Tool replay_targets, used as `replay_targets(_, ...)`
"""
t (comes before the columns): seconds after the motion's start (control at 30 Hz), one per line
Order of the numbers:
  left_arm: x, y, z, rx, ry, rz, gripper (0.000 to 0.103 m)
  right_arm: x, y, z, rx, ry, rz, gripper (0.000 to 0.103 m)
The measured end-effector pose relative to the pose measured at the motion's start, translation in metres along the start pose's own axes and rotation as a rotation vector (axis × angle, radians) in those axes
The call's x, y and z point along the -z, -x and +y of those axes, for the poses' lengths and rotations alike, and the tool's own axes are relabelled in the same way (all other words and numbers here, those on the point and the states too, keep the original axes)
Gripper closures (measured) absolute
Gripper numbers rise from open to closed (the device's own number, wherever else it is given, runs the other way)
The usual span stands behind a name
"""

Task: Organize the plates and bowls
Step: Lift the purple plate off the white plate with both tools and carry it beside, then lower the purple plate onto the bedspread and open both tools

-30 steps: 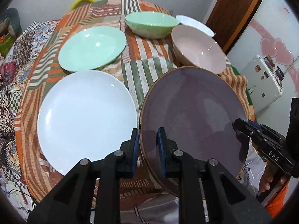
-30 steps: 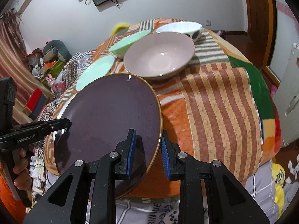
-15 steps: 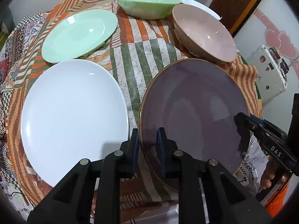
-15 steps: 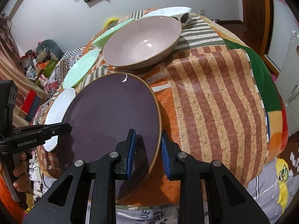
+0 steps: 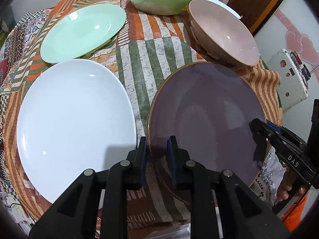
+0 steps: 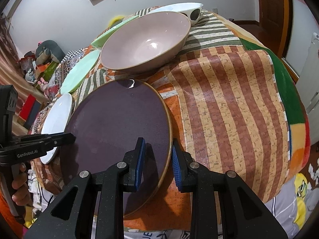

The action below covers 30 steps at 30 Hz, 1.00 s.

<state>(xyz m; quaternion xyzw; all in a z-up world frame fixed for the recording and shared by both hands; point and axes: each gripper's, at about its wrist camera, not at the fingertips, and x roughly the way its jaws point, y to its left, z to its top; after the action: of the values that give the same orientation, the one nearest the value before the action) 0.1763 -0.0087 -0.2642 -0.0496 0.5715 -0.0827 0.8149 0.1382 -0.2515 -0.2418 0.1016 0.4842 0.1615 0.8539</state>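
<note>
A dark purple plate with a gold rim is held by both grippers, low over the table's near edge. My left gripper is shut on its left rim. My right gripper is shut on its right rim; the plate fills the middle of the right wrist view. A large white plate lies to the left of it. A mint green plate lies behind that. A pink bowl and a mint green bowl stand at the back.
A striped patchwork cloth covers the round table. A white bowl with dark spots stands at the far edge behind the pink bowl. A white appliance and a wooden door stand to the right.
Both grippers have moved forward and down with the purple plate, so the table and the other dishes look nearer. Both grips are unchanged.
</note>
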Motion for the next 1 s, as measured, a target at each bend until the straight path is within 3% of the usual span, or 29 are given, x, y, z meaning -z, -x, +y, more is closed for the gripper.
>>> replay_targets(0.23, 0.006, 0.005, -0.001, -0.004, 0.009, 0.006, 0.080, -0.003, 0.005, 0.008, 0.047, 0.042, 0.009, 0.076)
replay_targets(0.43, 0.015, 0.030, -0.002, -0.005, 0.012, -0.038, 0.078, -0.004, 0.029, 0.013, 0.057, 0.059, -0.044, 0.066)
replay_targets(0.73, 0.028, 0.104, 0.005, -0.050, 0.011, -0.244, 0.060, -0.011, 0.066, 0.048, 0.035, 0.140, -0.144, 0.058)
replay_targets(1.0, 0.046, 0.160, 0.030, -0.123, 0.024, -0.402, 0.041, -0.020, 0.073, 0.085, -0.011, 0.211, -0.198, 0.053)
